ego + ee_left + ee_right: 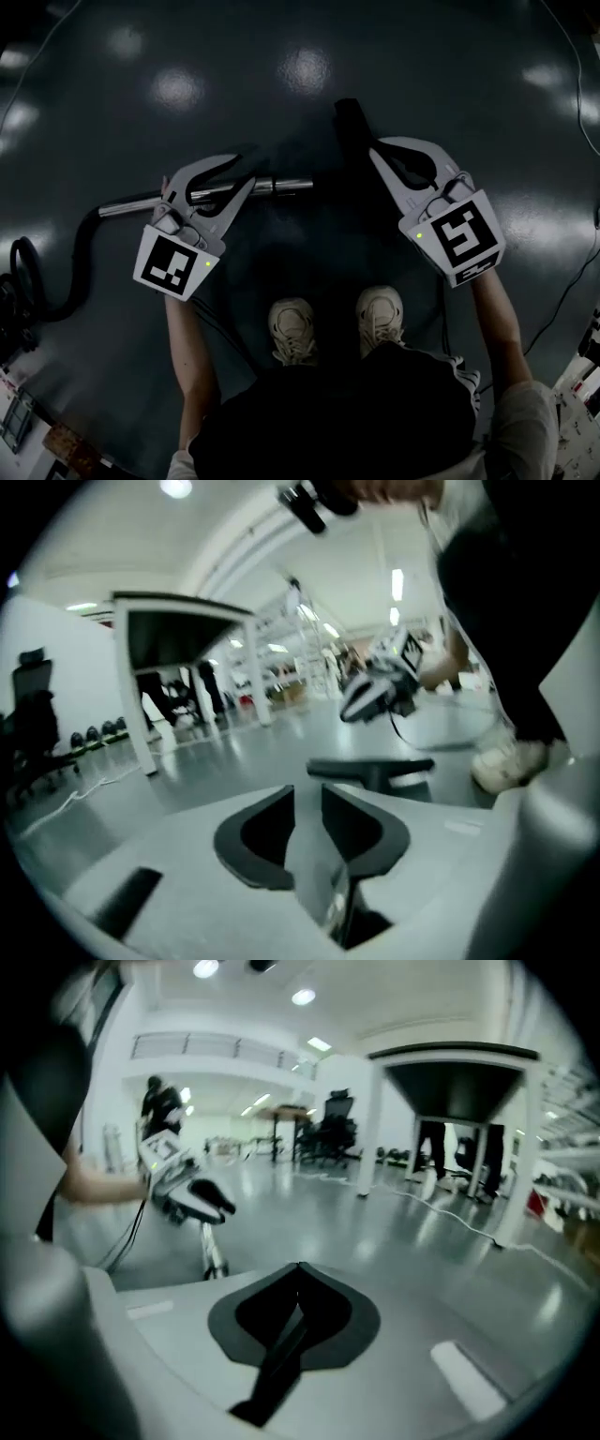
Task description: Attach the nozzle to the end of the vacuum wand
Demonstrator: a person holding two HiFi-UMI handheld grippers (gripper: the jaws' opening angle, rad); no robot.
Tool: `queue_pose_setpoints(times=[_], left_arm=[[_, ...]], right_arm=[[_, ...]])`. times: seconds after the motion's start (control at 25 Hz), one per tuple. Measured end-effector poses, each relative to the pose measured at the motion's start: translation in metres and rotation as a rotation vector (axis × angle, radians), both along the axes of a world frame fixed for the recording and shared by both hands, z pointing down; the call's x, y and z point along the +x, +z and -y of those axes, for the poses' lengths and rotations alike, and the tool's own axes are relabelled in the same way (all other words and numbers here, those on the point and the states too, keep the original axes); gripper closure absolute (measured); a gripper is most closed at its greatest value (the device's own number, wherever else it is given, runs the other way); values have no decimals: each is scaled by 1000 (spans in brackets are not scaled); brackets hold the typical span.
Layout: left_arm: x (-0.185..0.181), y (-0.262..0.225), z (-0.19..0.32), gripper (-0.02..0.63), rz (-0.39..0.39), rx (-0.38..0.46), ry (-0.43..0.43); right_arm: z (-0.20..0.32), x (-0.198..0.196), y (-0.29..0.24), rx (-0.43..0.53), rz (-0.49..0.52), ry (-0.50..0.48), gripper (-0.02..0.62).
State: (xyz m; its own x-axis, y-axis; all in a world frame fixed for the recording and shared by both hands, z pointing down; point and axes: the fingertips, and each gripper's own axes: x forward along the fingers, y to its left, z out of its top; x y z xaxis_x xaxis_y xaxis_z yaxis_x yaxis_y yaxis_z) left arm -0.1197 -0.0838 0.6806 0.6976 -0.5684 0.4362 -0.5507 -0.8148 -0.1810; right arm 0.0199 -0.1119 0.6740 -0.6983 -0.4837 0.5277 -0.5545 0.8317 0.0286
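On my far left, a black hose [82, 262] curls across the dark floor [281, 56] and joins the chrome vacuum wand [281, 185]. The wand lies roughly level across the head view, and its free end points toward the middle of the picture.

My left gripper [246, 175] sits partway along the wand, with the tube passing crosswise between its two jaws. In the left gripper view the dark pads stand close together with only a narrow slot between them, and a shiny strip of the tube shows low in that slot. The view is smeared there, but it looks to me as though the jaws are clamped on the wand rather than loose around it.

The person's light shoes [292, 328] stand below the wand's free end, between the two arms.

To the right of that end is the black nozzle [349, 117]. It sticks out past the tips of my right gripper [377, 148] and stays apart from the wand, with a gap between the two. In the right gripper view the jaw tips are pressed together on a thin dark strip of the nozzle, which runs back from the tips toward the camera. The nozzle is not on the wand.
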Motion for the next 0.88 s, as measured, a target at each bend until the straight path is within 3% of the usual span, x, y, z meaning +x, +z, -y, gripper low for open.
queue_pose_setpoints(times=[0.08, 0.12, 0.2, 0.32, 0.44, 0.6, 0.76, 0.88], left_arm=[[-4, -54, 27, 600, -377, 103, -206], [-7, -73, 36, 603, -516, 153, -281], [-5, -98, 49, 603, -665, 242, -363], [12, -113, 61, 603, -749, 301, -403], [27, -112, 76, 603, -837, 271, -406], [48, -98, 96, 603, -803, 243, -360], [64, -74, 126, 603, -779, 174, -316], [61, -104, 144, 603, -780, 178, -332]], right_arm=[[28, 12, -38, 2, 229, 187, 588], [39, 17, -52, 16, 312, 264, 588], [54, 26, -72, 56, 408, 382, 588], [60, 35, -86, 91, 475, 486, 588], [63, 39, -86, 104, 512, 526, 588], [76, 44, -74, 132, 468, 538, 589], [103, 57, -67, 119, 486, 593, 589], [122, 63, -98, 105, 487, 617, 589]])
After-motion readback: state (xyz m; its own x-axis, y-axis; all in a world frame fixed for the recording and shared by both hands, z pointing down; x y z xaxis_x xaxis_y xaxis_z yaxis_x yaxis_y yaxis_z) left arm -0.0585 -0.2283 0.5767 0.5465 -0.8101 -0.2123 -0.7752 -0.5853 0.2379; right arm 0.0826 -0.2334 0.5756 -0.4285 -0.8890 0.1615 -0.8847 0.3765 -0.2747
